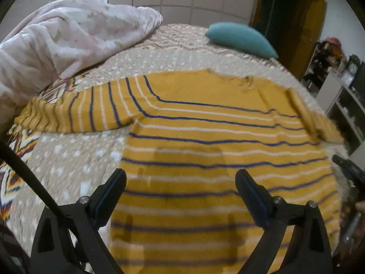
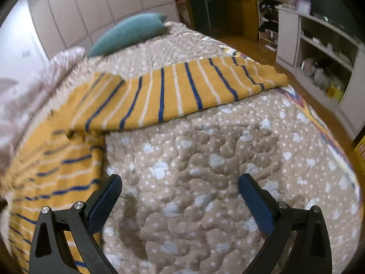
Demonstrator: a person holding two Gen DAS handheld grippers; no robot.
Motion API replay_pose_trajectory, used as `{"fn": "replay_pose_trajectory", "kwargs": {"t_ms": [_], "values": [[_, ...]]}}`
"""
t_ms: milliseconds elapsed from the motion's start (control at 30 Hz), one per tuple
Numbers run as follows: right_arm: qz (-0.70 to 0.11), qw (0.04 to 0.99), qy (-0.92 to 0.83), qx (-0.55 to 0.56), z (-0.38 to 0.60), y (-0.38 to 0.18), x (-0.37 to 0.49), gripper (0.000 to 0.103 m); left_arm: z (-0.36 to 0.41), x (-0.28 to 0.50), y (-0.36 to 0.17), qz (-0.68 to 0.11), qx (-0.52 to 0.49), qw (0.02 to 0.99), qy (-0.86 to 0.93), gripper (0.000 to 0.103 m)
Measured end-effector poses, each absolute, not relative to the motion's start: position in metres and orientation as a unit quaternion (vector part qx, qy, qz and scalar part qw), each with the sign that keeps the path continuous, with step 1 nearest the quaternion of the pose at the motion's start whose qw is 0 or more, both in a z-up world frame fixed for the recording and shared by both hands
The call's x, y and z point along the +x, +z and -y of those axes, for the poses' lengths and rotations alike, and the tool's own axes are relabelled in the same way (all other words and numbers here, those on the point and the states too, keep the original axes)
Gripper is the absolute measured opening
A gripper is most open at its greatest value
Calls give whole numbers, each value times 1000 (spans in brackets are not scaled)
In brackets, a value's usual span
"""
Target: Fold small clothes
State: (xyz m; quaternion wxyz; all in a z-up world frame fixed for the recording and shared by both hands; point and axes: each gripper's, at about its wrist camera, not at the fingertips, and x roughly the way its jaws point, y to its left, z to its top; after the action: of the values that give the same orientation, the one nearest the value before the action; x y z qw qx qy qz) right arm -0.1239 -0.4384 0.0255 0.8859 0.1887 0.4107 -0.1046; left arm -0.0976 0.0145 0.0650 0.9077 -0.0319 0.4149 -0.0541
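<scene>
A mustard sweater [image 1: 205,123] with blue and white stripes lies spread flat on the bed [image 2: 205,159], over a beige quilt [image 1: 75,159] dotted with white spots. In the left wrist view its body runs toward the bed's near edge, its neckline faces the far end, 1 sleeve [image 1: 75,111] stretches out to the bed's left side, and the other side is folded or bunched near the right edge. The left tongs [image 1: 180,180] hang above the lower body of the sweater, released, their 2 fingers wide apart with nothing between them. The right tongs [image 2: 180,187] are likewise released and empty, over bare quilt just beside the sweater's body, with the right sleeve [image 2: 182,91] lying across the quilt ahead of them toward the bed's right edge. A teal pillow [image 1: 241,37] sits at the far end, and a pink blanket [image 1: 68,36] is heaped at the far left corner.
</scene>
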Motion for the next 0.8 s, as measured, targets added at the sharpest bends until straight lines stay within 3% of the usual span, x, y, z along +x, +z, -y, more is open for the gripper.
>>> {"fn": "replay_pose_trajectory", "kwargs": {"t_ms": [233,367,467,733,767,800], "values": [[-388,873,-63,290,468,33,-131,101,-12,-121,88,-378,-13,923,-71,96],[-376,860,-70,338,490,36,-125,77,-16,-122,84,-385,-32,918,-85,96],[-365,850,-77,372,508,34,-113,69,-17,-121,83,-387,-40,917,-91,96],[-310,831,-140,441,555,28,-70,67,-28,-122,95,-366,-46,926,-82,96],[-308,828,-144,447,560,28,-68,57,-32,-122,97,-365,-50,926,-80,96],[-311,825,-150,448,564,30,-64,28,-38,-123,100,-362,-55,927,-77,96]]}}
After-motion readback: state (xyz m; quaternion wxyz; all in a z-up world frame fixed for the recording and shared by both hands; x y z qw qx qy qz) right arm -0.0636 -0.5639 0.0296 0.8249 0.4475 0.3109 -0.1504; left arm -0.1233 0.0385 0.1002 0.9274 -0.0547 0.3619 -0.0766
